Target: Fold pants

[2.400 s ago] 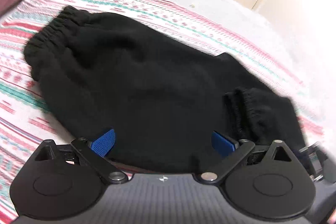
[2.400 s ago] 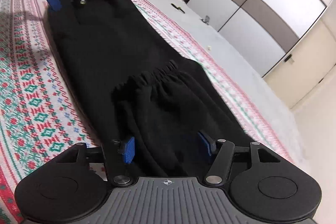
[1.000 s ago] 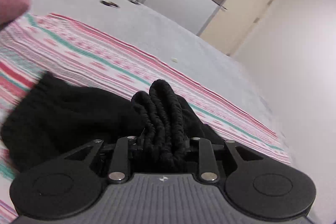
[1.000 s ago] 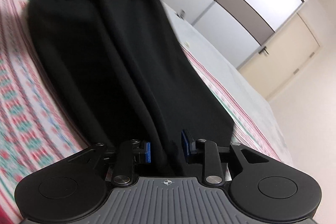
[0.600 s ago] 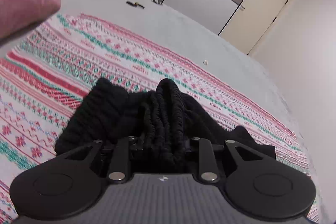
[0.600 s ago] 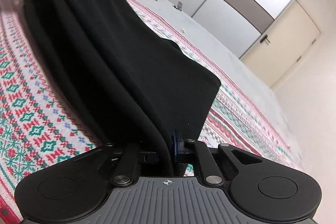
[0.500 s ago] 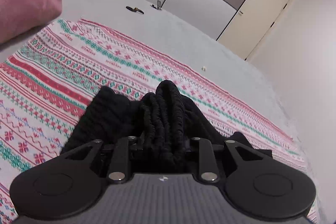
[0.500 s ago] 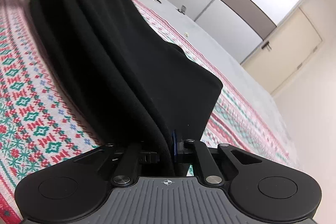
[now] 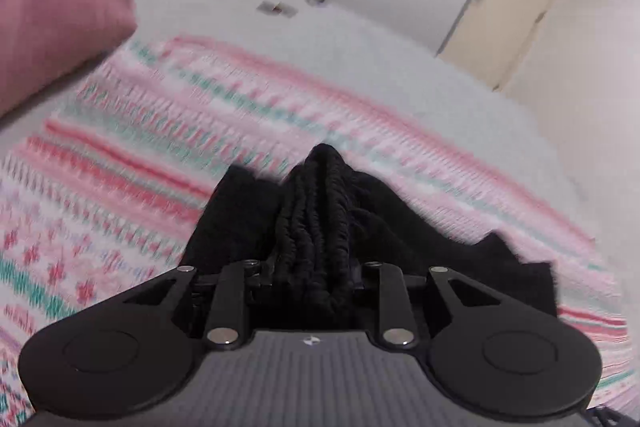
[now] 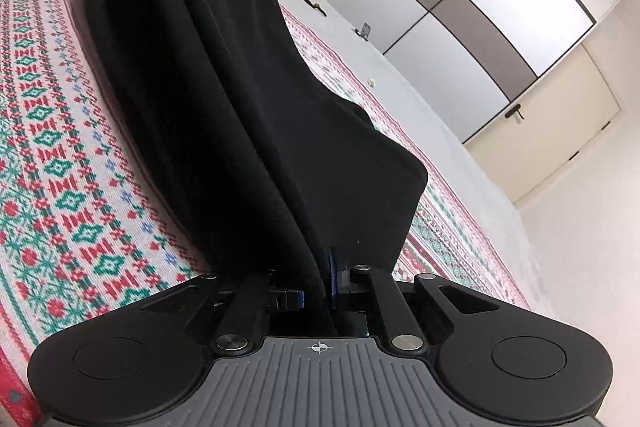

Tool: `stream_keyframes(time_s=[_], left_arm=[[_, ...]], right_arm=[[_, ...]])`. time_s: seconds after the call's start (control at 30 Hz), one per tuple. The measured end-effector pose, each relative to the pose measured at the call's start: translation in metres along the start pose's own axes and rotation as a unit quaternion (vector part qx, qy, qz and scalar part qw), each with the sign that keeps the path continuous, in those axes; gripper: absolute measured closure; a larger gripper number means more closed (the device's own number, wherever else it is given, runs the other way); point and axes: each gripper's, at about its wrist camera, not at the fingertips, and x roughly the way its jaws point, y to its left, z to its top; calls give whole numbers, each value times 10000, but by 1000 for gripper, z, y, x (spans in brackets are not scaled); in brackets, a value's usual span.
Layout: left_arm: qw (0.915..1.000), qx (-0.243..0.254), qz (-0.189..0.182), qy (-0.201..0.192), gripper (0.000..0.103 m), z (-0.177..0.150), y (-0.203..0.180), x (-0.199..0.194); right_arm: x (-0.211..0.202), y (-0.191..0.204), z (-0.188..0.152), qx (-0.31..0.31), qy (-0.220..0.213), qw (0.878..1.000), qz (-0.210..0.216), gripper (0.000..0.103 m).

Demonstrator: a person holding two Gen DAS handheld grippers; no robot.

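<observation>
Black fleece pants (image 10: 224, 99) hang slack above the patterned bedspread (image 10: 52, 155), soft and floppy, best held at the waistband and cuffs; left tongs (image 9: 316, 259) clamp the bunched elastic waistband, right tongs (image 10: 316, 291) pinch the leg end

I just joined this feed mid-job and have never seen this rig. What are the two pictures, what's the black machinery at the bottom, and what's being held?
No robot here: a person holds a two-finger tool in each hand, each carrying a fisheye camera looking along its fingers. The black machinery is the tool itself. In the left wrist view, the left tool is shut on the bunched elastic end of the black pants. In the right wrist view, the right tool pinches the pants at another edge, and they stretch between the two tools over a patterned blanket on a bed.
</observation>
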Motion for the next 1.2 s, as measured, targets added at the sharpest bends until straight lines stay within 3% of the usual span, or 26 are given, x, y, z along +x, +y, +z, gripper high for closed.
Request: stream_keyframes(time_s=[0.1, 0.23, 0.4, 0.47, 0.53, 0.7, 0.83, 0.9, 1.0, 1.1, 1.13, 1.2], left_arm=[[9989, 270, 282, 277, 43, -8, -4, 11], [9972, 538, 416, 317, 40, -11, -10, 10], [9987, 174, 298, 383, 35, -4, -2, 4], [9992, 78, 330, 210, 21, 0, -3, -9], [9986, 152, 504, -72, 14, 1, -6, -21], [9940, 616, 730, -527, 14, -4, -27, -36], [9850, 737, 1268, -909, 14, 2, -31, -47], [9886, 581, 1020, -947, 14, 3, -28, -48], [9964, 586, 229, -573, 14, -7, -42, -38], [9919, 1252, -9, -228, 14, -32, -80, -19], [9896, 1434, -30, -115, 14, -40, -91, -12], [9854, 1694, 188, -5, 14, -51, -105, 1]], right_arm=[[2, 4, 3, -47, 27, 10000, 3, 94], [0, 2, 2, -47, 84, 9999, 33, 94], [1, -7, 4, 58, 100, 9999, 126, 93], [2, -9, 5, 91, 111, 9998, 164, 91], [2, -12, 5, 82, 135, 9995, 257, 89], [0, -42, 9, 340, 377, 9937, 1001, 86], [-4, -84, 3, 860, 653, 9756, 1911, 82], [-9, -113, -5, 1408, 555, 9601, 2350, 80], [-13, -164, -14, 2720, 116, 9344, 2300, 80], [-3, -192, -22, 3767, -138, 9032, 2051, 81], [4, -192, -22, 3856, -79, 9010, 1986, 83], [21, -179, -16, 3705, 200, 9094, 1878, 93]])
